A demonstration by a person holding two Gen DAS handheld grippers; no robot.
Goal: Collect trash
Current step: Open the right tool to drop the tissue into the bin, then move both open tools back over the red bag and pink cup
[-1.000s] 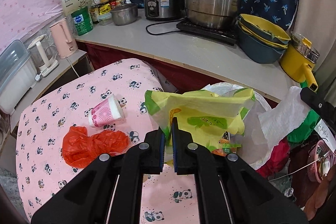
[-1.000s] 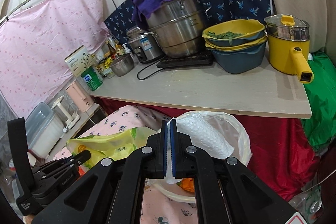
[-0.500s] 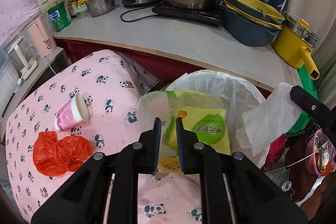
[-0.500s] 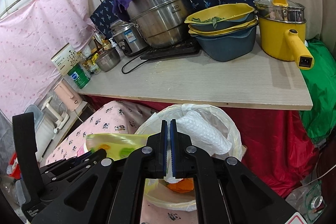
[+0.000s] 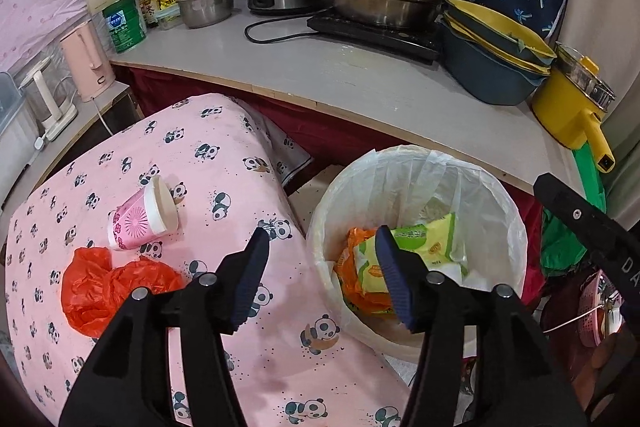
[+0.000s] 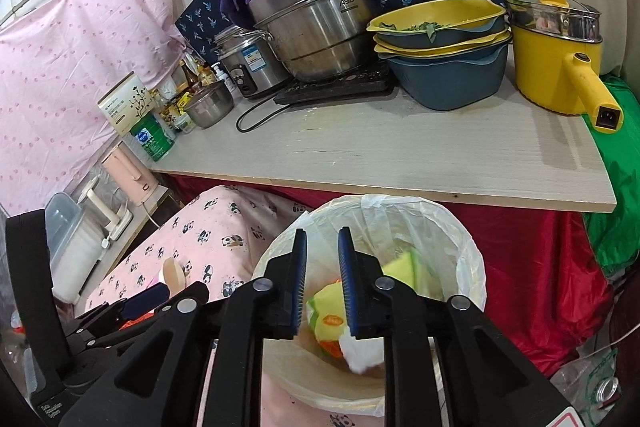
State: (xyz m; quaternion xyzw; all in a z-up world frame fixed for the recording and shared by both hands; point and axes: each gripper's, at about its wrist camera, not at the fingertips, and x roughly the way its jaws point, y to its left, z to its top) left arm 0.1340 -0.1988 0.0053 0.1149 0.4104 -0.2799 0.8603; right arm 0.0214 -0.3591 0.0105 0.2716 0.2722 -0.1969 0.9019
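Two tools over the white bin (image 5: 516, 227), left tool (image 5: 320, 239) wide apart, right tool (image 6: 322, 239) just parted (both empty), yellow wrapper (image 5: 424, 239) inside the bin, lower right.

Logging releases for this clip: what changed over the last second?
Both tools' jaws have just been opening. The left tool let go of the yellow-green wrapper, and the right tool let go of the white tissue; both now lie in the bin. The cup and orange bag stayed put.

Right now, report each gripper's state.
Left gripper: open, jaws just opening, empty.
Right gripper: open, jaws just opening, nothing between them.
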